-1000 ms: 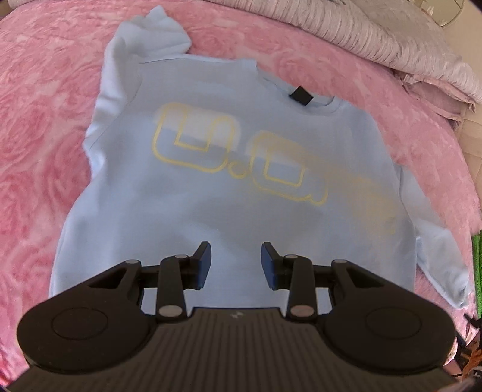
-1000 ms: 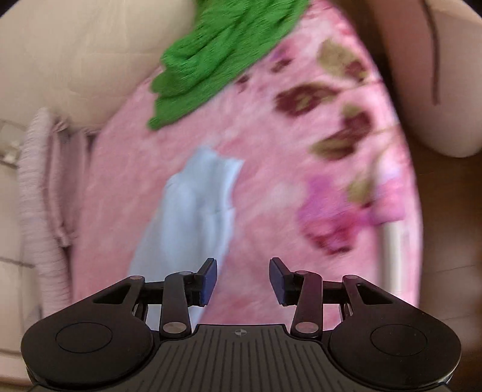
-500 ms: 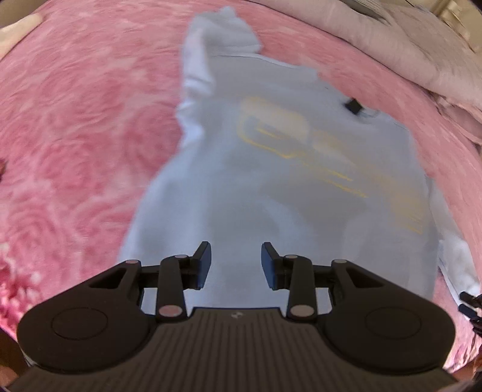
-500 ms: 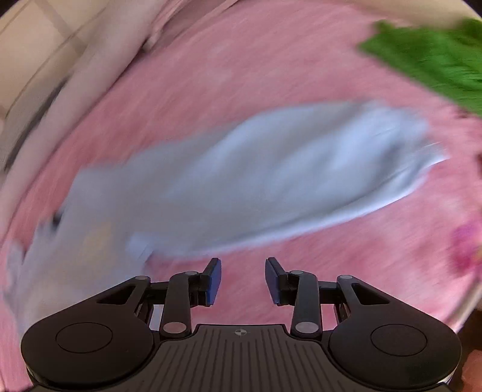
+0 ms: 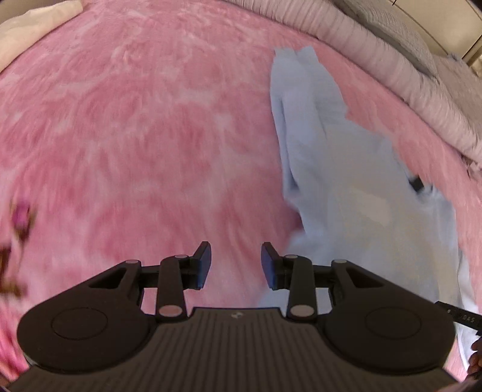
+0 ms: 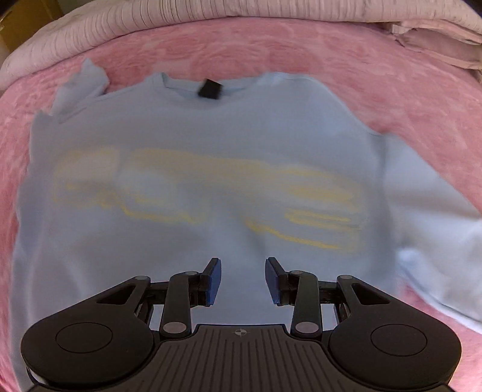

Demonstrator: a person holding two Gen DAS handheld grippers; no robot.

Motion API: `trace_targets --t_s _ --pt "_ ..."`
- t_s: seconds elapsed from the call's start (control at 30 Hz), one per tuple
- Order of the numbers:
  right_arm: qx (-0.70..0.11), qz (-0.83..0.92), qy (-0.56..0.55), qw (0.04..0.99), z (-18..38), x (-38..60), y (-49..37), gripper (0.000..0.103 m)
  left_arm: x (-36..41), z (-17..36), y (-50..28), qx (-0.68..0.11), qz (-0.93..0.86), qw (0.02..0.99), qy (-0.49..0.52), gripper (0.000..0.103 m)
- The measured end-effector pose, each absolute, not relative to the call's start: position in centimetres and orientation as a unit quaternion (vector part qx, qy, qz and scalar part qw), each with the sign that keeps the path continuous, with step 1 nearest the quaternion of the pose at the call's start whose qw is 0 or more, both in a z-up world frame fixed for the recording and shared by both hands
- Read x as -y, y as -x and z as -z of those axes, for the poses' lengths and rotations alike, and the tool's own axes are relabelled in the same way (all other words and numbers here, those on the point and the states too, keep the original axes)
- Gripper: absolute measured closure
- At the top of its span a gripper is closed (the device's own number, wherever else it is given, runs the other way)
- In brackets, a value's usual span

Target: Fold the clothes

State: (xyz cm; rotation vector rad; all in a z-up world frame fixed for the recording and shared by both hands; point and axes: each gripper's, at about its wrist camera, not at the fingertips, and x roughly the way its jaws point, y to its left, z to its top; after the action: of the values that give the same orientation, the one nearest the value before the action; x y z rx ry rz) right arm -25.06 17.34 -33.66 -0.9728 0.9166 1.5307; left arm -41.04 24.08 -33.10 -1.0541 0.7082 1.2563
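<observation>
A light blue sweatshirt [image 6: 211,144] with yellow lettering and a black neck label lies flat, front up, on a pink blanket [image 6: 331,51]. In the right wrist view it fills the frame, collar far, sleeves to either side. My right gripper [image 6: 242,280] is open and empty above its lower middle. In the left wrist view the sweatshirt [image 5: 346,187] lies to the right, one sleeve stretching away. My left gripper [image 5: 236,265] is open and empty over bare blanket just left of the garment's edge.
The pink blanket [image 5: 135,135] spreads wide to the left of the sweatshirt. A grey-pink ribbed bedcover [image 5: 406,81] is bunched along the far edge. A pale pillow [image 5: 33,27] shows at the far left.
My left gripper swung left, off the sweatshirt and over bare blanket. My right gripper swung from the sleeve and green cloth to face the sweatshirt's front. Both stayed open.
</observation>
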Motion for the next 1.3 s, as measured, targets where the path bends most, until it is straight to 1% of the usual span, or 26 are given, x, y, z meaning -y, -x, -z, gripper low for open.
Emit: trace_targets --t_s 0.17,0.3,0.43,0.6,0.73,0.77,0.8,0.83,0.87,0.93,1.07,1.1,1.17,1.23,1.27,1.3 --pt "-0.414 -0.617 0.375 0.554 34.9 -22.4 28.3 0.066 -30.8 33.2 42.6 -0.3 -0.528 0.657 0.447 0.071" --pt "-0.42 -0.612 0.368 0.56 34.9 -23.8 30.9 0.067 -36.5 33.9 42.1 -0.293 -0.507 0.683 0.436 0.071" --pt "-0.423 -0.6 0.388 0.558 35.9 -24.3 32.4 0.067 -41.6 35.4 40.9 -0.274 -0.491 0.693 0.45 0.07" --pt "-0.436 -0.573 0.393 0.572 37.2 -25.0 32.0 0.066 -47.9 37.3 39.4 -0.251 -0.471 0.705 0.467 0.07" --pt "-0.439 -0.56 0.392 0.583 37.5 -25.8 31.5 0.066 -50.8 39.8 38.4 -0.229 -0.451 0.695 0.511 0.07" --pt "-0.439 -0.558 0.392 0.585 37.6 -26.1 31.4 0.066 -51.4 40.4 38.3 -0.222 -0.445 0.691 0.524 0.072" --pt "-0.439 -0.557 0.393 0.585 37.6 -26.2 31.5 0.066 -51.7 40.8 38.2 -0.212 -0.439 0.691 0.534 0.081" --pt "-0.438 -0.557 0.394 0.585 37.7 -26.4 31.5 0.066 -51.7 40.9 38.2 -0.199 -0.431 0.695 0.539 0.095" --pt "-0.437 -0.557 0.395 0.585 37.7 -26.6 31.5 0.066 -51.5 40.6 38.3 -0.188 -0.429 0.701 0.537 0.103" --pt "-0.433 -0.558 0.399 0.585 37.7 -26.6 31.7 0.066 -50.4 39.2 38.7 -0.172 -0.442 0.719 0.508 0.103" --pt "-0.429 -0.564 0.398 0.583 37.4 -26.5 32.0 0.066 -44.4 32.4 42.3 -0.129 -0.529 0.75 0.375 0.103" --pt "-0.43 -0.566 0.396 0.582 37.3 -26.3 32.0 0.067 -42.5 30.7 43.7 -0.12 -0.558 0.747 0.34 0.103" --pt "-0.433 -0.568 0.393 0.58 37.2 -25.9 32.0 0.066 -39.4 29.1 47.2 -0.133 -0.618 0.714 0.302 0.103" --pt "-0.435 -0.57 0.393 0.575 37.2 -25.3 31.9 0.067 -36.7 28.7 50.9 -0.164 -0.667 0.668 0.288 0.093" --pt "-0.437 -0.569 0.394 0.574 37.2 -24.9 31.9 0.066 -35.7 29.8 52.6 -0.19 -0.682 0.636 0.307 0.086" --pt "-0.439 -0.569 0.395 0.572 37.2 -24.4 31.9 0.066 -34.7 31.1 54.2 -0.216 -0.697 0.6 0.329 0.086"
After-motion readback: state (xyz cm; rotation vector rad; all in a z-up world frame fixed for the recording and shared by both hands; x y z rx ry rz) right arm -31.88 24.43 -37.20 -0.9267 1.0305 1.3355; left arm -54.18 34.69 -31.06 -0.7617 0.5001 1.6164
